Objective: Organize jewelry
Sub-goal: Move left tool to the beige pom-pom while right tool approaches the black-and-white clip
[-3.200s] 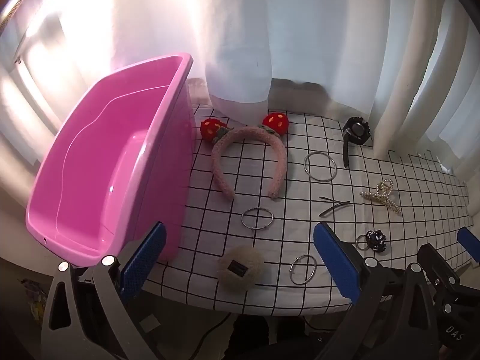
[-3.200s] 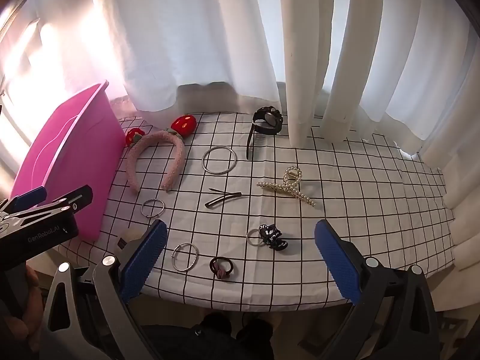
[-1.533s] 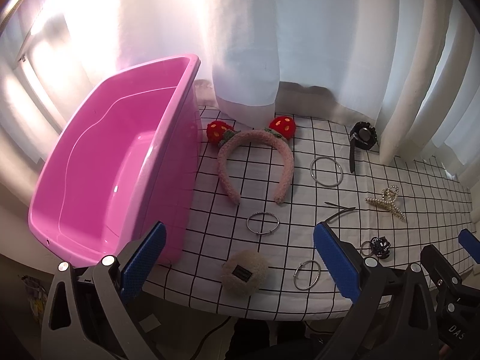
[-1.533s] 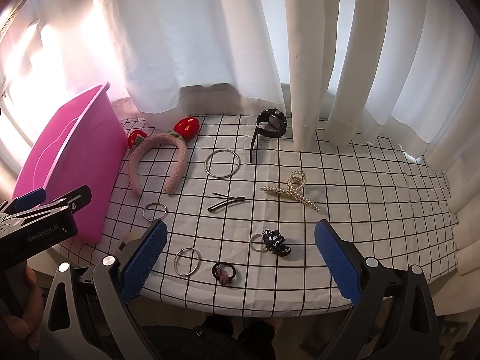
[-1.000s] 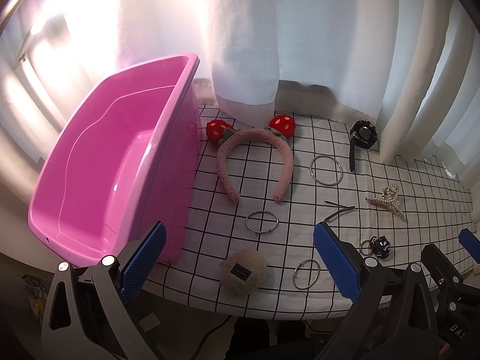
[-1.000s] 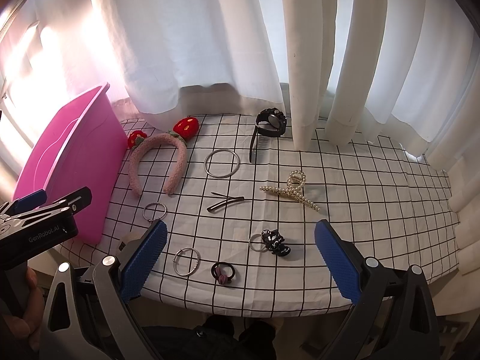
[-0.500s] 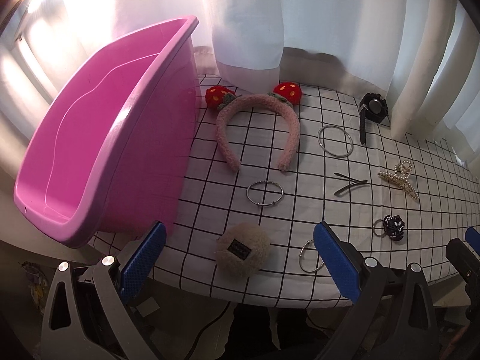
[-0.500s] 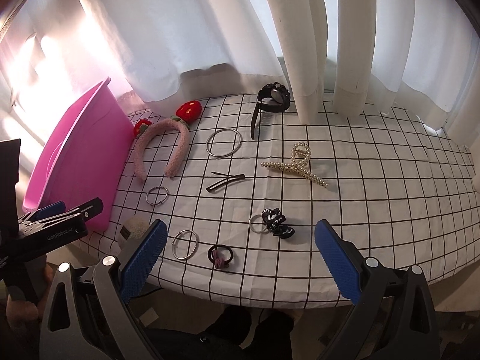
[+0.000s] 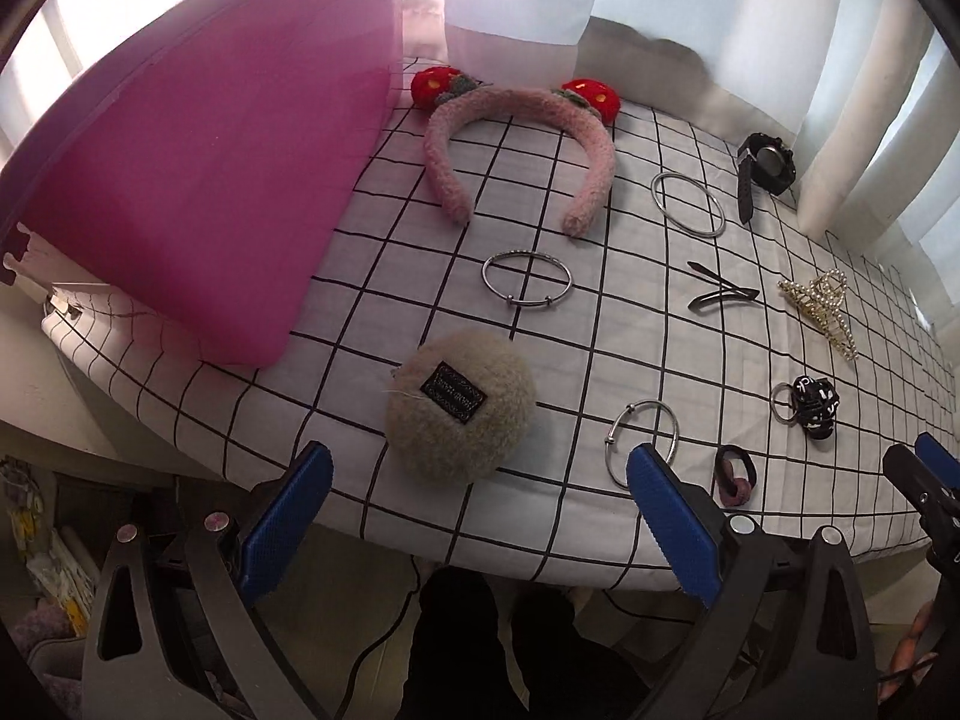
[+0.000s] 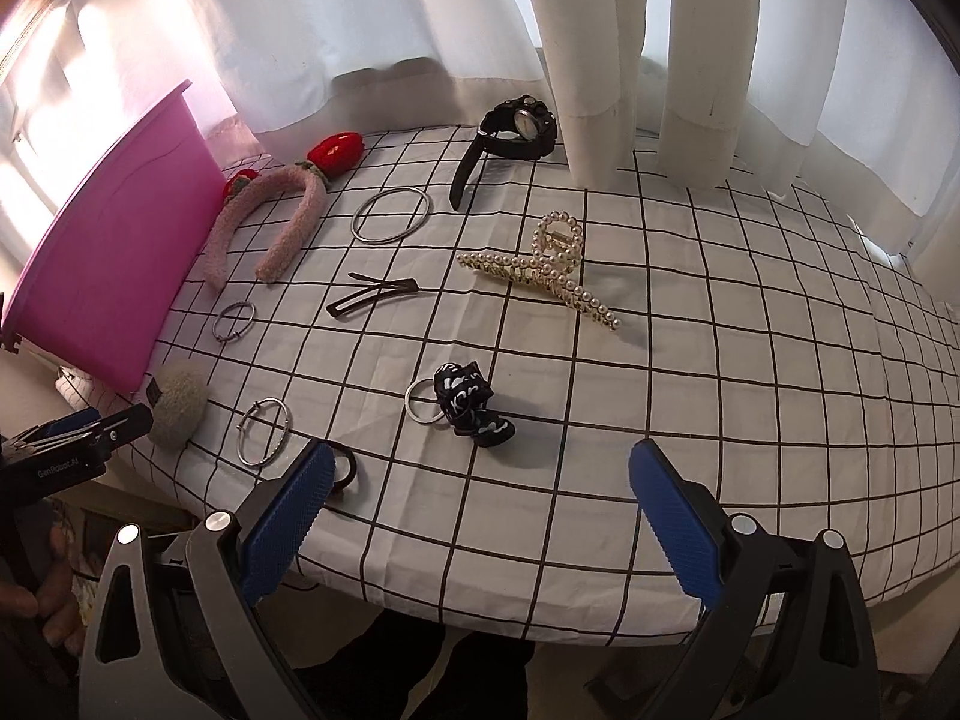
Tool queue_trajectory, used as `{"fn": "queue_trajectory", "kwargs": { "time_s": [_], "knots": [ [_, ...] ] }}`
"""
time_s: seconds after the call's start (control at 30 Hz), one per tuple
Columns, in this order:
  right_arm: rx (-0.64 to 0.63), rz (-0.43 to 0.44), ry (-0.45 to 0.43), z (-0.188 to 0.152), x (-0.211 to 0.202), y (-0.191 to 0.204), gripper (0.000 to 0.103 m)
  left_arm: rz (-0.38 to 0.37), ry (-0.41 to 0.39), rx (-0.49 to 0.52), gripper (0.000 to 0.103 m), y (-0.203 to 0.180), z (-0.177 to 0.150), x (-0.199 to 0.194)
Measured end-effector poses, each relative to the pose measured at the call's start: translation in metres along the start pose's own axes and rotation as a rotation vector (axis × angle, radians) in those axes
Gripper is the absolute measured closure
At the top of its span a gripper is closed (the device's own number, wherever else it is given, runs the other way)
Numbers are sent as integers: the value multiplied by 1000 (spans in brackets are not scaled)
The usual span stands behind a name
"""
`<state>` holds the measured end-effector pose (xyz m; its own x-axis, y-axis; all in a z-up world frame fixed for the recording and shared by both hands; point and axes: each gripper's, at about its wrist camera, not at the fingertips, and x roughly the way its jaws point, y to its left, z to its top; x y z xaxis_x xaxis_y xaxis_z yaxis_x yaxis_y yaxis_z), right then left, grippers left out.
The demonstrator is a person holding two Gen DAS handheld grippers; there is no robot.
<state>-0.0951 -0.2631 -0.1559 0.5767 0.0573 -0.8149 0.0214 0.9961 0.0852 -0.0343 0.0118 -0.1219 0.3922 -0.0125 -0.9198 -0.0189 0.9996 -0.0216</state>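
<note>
Jewelry lies spread on a white grid tablecloth [image 9: 600, 312]. My left gripper [image 9: 480, 510] is open and empty at the table's front edge, just before a beige fluffy pompom [image 9: 459, 414] and a silver bangle [image 9: 643, 438]. My right gripper [image 10: 480, 510] is open and empty at the front edge, just before a black-and-white scrunchie [image 10: 471, 405] on a silver ring. A pearl claw clip [image 10: 543, 270], black hair pins [image 10: 372, 295], a large silver bangle [image 10: 391, 215], a black watch [image 10: 516, 126] and a pink strawberry headband [image 9: 522, 144] lie farther back.
A pink plastic bin [image 9: 198, 180] stands at the table's left end. White curtains [image 10: 600, 60] hang along the back edge. A small pink-and-black hair tie [image 9: 735, 477] and a small silver bangle [image 9: 527, 279] lie near the front. The table's front edge drops off just under both grippers.
Both grippers have dropped lower and moved in towards the table's front edge. The objects look larger and nearer. Nothing on the table has moved.
</note>
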Motion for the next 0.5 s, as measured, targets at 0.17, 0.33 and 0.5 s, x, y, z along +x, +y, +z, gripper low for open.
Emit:
{"fn": "queue_trajectory", "kwargs": {
  "time_s": [0.17, 0.33, 0.5],
  "knots": [
    [-38, -6, -16, 2, 14, -3, 9, 20, -34, -28, 6, 5, -3, 12],
    [-58, -16, -5, 4, 34, -3, 9, 26, -41, -61, 6, 11, 0, 29],
    [-89, -67, 9, 9, 56, 0, 9, 36, -59, -63, 6, 13, 2, 40]
  ]
}}
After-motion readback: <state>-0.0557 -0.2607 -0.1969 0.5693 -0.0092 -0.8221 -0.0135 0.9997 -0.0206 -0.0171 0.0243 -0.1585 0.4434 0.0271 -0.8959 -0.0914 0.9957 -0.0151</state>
